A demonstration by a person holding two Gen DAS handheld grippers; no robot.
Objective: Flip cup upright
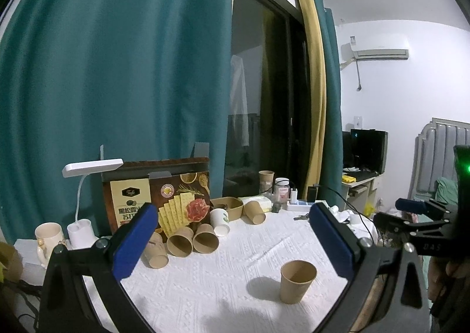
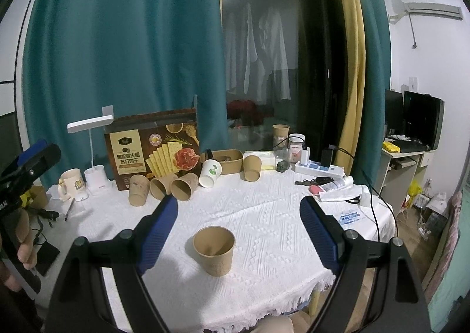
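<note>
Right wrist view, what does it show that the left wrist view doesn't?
Only the right wrist view shows the pen lying by the mug and the table's fringed front edge. Only the left wrist view shows the bed headboard. Both show the upright brown cup, untouched, between the open fingers of each hand-held gripper, plus the cracker box.

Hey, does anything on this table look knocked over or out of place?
Yes. Near the cracker box, several paper cups lie tipped: two brown ones, a white one. Another brown cup tilts by the cardboard tray. The front cup stands upright, nothing spilled.
</note>
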